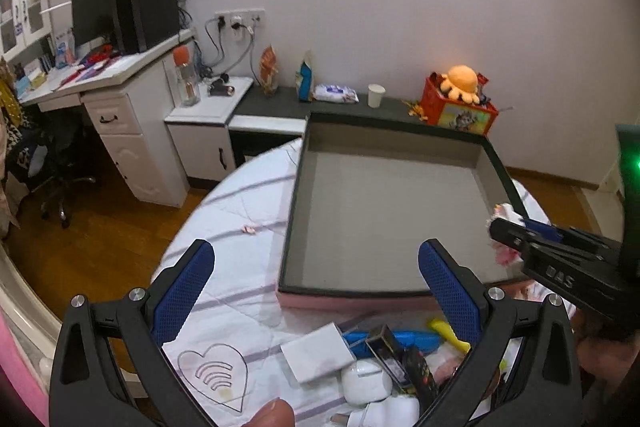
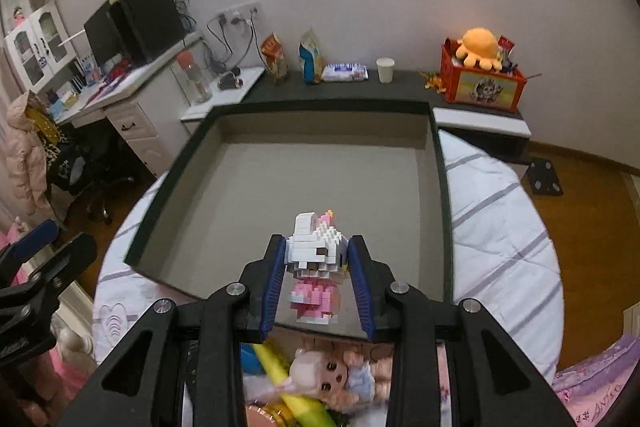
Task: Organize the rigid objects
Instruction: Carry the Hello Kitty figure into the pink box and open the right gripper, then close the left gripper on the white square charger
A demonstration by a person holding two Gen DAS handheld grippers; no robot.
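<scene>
block figure (image 2: 317, 259) pinched by right gripper (image 2: 318, 259) above tray (image 2: 438, 163) (for stowing); left gripper (image 1: 316, 291) agape, empty.

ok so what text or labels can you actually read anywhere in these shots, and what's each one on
"DAS": embossed on the black arm of the right hand-held gripper, seen from the left wrist view.
Print on the wipes pack, two snack bags and red crate: too small and blurred to read.
Purple writing on the pink fabric in the right wrist view: cut off and unclear.
Heart with curved bars on the bedsheet: a sign, no words.
</scene>
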